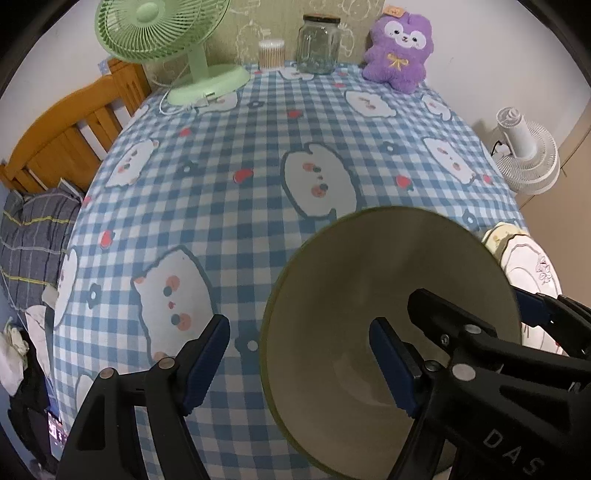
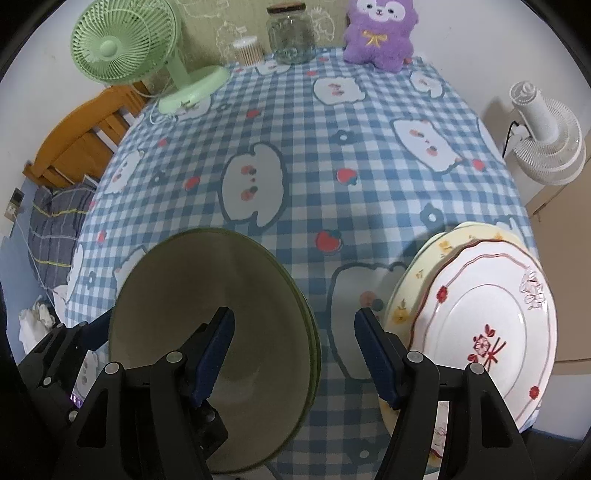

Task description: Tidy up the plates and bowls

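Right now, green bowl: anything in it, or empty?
Empty as far as visible: the green bowl shows bare interior; the right gripper hides part of its bottom.

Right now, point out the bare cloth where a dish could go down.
Free: the wide middle of the tablecloth, between the green fan, glass jar and purple plush at the back and the green bowl in front. Crowded: near edge, bowl beside stacked plates.

Mid tablecloth (image 1: pixel 236 155) free, bowl (image 1: pixel 388 295), plates (image 2: pixel 480 314) near
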`<state>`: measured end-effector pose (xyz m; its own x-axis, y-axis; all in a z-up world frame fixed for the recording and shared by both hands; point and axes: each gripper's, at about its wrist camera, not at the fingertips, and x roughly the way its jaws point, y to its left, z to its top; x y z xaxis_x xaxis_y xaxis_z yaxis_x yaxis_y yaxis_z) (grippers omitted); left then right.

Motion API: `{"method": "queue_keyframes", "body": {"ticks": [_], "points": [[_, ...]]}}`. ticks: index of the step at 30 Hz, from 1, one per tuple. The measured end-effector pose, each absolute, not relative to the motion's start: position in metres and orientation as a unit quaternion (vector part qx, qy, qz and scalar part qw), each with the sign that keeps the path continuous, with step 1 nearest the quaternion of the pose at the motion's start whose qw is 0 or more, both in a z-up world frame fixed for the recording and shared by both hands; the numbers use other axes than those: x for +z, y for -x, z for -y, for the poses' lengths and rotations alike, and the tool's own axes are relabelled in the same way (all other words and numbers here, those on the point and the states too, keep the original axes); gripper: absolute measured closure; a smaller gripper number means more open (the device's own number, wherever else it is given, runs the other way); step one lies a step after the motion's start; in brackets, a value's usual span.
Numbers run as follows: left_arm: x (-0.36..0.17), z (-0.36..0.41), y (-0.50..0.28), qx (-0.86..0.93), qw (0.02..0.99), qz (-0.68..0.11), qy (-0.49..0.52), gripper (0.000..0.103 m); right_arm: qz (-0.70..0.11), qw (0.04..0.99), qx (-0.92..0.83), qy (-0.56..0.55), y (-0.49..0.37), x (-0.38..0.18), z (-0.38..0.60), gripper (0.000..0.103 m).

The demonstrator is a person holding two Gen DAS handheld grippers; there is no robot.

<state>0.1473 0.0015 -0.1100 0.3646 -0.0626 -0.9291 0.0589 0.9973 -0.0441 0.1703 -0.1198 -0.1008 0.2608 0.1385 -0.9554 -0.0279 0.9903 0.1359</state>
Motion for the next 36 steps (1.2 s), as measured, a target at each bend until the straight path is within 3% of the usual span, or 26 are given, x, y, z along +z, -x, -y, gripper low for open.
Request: {"method": "queue_keyframes", "body": {"ticks": [7, 12, 25, 32, 36], "points": [[-0.123, -0.003, -0.15, -0.04, 0.818, -0.574, 0.009, 0.023, -0.617, 0.783, 0.06, -0.049, -0.175, -0.116, 0.118, 0.031], [-0.124, -0.005, -0.152, -0.044, 0.823, -0.566, 0.015, 0.021, -0.609, 0.789, 0.056, -0.064, -0.176, -0.119, 0.119, 0.02], [-0.132, -0.011, -0.155, -0.039, 0.828, -0.559, 0.026, 0.002, -0.613, 0.785, 0.035, -0.081, -0.179, -0.132, 0.124, 0.019], [-0.132, -0.011, -0.156, -0.042, 0.828, -0.559, 0.027, 0.004, -0.621, 0.777, 0.029, -0.096, -0.181, -0.135, 0.13, 0.015], [-0.129, -0.006, -0.153, -0.057, 0.83, -0.554, 0.031, 0.017, -0.622, 0.775, 0.028, -0.109, -0.18, -0.136, 0.134, 0.015]]}}
